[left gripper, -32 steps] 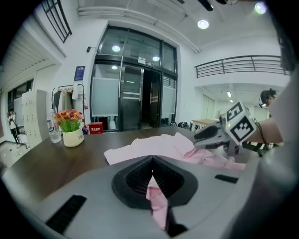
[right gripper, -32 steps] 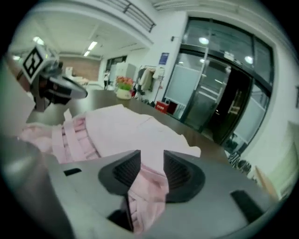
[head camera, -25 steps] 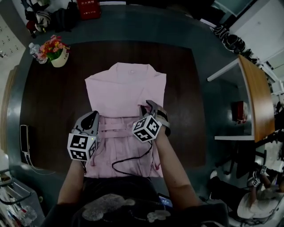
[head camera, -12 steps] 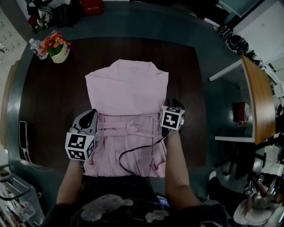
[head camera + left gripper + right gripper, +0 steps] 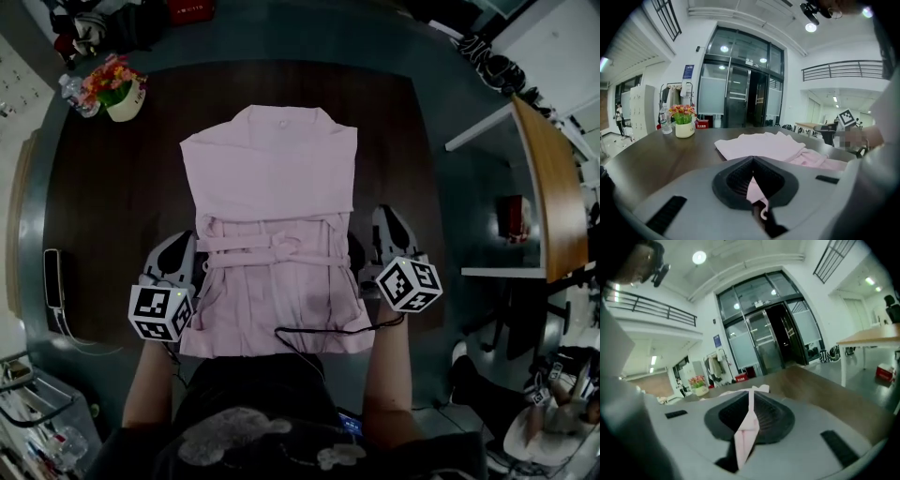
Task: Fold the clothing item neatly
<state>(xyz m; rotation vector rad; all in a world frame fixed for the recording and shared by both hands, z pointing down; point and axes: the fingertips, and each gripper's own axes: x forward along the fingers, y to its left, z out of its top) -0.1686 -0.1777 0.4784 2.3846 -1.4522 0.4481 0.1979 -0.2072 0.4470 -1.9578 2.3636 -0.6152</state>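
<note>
A pink robe-like garment [image 5: 272, 178] lies flat on the dark brown table [image 5: 112, 206], collar at the far side, with a tied belt [image 5: 277, 248] across its waist. My left gripper [image 5: 186, 242] is at the garment's left edge by the waist, shut on a pinch of pink fabric [image 5: 755, 190]. My right gripper [image 5: 384, 216] is at the right edge by the waist. Its jaws have just been closing and now pinch a fold of pink fabric [image 5: 746, 432]. The left gripper view shows the garment [image 5: 761, 144] spread ahead on the table.
A flower pot [image 5: 119, 103] and a water bottle [image 5: 71, 92] stand at the table's far left corner. A dark device with a white cable [image 5: 52, 277] lies at the left edge. A black cable [image 5: 314, 331] crosses the hem. A wooden desk [image 5: 548, 187] stands to the right.
My right gripper has left the garment's middle, swung out to its right edge and rolled over. The left gripper has slid slightly outward. The waist now lies wider and flatter.
</note>
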